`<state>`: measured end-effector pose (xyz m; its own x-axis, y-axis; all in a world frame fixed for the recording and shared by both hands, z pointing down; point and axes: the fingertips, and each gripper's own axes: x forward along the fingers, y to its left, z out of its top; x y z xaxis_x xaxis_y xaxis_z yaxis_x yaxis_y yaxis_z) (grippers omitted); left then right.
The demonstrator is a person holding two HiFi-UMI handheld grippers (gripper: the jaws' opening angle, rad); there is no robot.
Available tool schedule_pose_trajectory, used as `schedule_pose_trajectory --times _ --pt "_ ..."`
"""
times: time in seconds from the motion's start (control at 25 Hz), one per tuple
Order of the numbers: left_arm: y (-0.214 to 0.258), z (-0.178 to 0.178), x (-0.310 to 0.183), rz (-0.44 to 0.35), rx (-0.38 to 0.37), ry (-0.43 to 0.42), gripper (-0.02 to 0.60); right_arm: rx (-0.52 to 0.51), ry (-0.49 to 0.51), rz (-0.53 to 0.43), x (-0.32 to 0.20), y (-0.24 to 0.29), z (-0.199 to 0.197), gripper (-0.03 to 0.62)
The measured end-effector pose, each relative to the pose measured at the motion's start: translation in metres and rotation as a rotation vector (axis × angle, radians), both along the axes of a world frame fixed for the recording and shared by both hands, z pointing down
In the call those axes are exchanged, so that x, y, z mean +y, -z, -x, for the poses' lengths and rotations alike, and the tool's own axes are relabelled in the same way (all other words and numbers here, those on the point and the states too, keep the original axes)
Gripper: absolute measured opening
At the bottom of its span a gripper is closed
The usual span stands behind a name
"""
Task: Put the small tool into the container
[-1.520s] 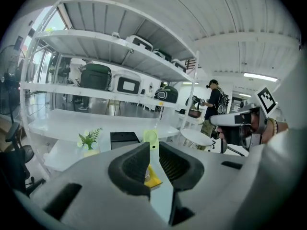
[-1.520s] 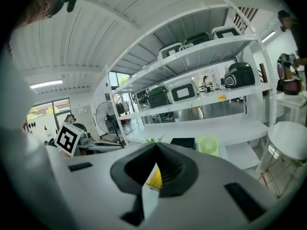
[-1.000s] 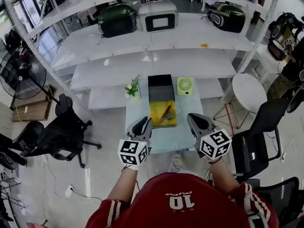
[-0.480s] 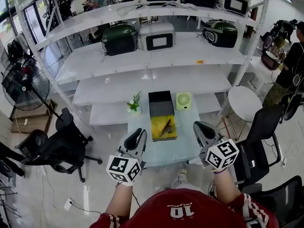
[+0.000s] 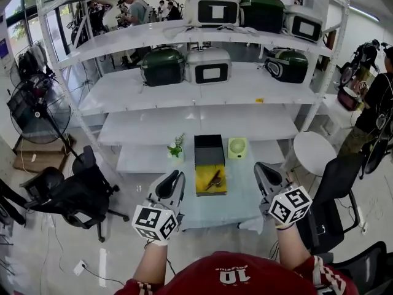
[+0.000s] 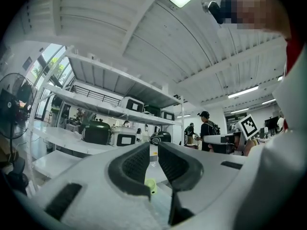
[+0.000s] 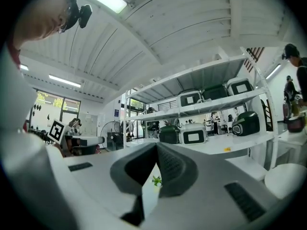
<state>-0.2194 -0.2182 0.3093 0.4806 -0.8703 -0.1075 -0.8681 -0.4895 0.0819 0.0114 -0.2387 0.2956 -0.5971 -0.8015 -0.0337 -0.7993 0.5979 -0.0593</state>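
Observation:
The small dark tool (image 5: 215,180) lies on a yellow board (image 5: 209,184) in the middle of the little table (image 5: 242,192). Behind the board stands the black box container (image 5: 209,149), open at the top. My left gripper (image 5: 175,178) hangs over the table's near left corner, its jaws shut with nothing in them. My right gripper (image 5: 263,168) is held at the table's near right edge, also shut and empty. In the left gripper view the left gripper (image 6: 153,146) points up towards the shelves. The right gripper (image 7: 156,146) does the same in the right gripper view.
A green fan (image 5: 237,147) stands right of the container and a small plant (image 5: 177,147) left of it. White shelves (image 5: 202,82) with cookers rise behind the table. Office chairs (image 5: 80,192) stand left, and a round stool (image 5: 313,146) stands right.
The head view has tipped up, showing more shelving, and the table looks farther off. Both grippers have sunk in the picture and spread a little apart. The tool has not moved.

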Motion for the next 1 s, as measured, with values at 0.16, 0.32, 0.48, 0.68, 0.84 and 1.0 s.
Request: schedule_pose_trajectory --times 0.16,0.32,0.48,0.68,0.84,1.0 --pt "0.013 -0.004 0.007 -0.019 -0.008 0.033 0.052 0.002 0.014 -0.015 0.005 0.011 -0.009 0.005" --pt "0.022 -0.015 0.018 -0.03 -0.006 0.065 0.052 -0.008 0.018 -0.018 0.016 0.018 -0.031 0.005" --pt "0.026 -0.028 0.032 -0.033 -0.003 0.092 0.049 -0.019 0.014 -0.019 0.026 0.019 -0.053 0.005" --pt "0.027 -0.044 0.044 -0.026 -0.018 0.128 0.046 -0.023 0.003 -0.023 0.033 0.02 -0.072 0.005" --pt "0.026 -0.055 0.054 -0.022 -0.026 0.146 0.042 -0.01 -0.013 -0.024 0.037 0.015 -0.081 0.005" --pt "0.025 -0.062 0.061 -0.018 -0.035 0.159 0.035 -0.028 0.0 -0.017 0.04 0.013 -0.084 0.005"
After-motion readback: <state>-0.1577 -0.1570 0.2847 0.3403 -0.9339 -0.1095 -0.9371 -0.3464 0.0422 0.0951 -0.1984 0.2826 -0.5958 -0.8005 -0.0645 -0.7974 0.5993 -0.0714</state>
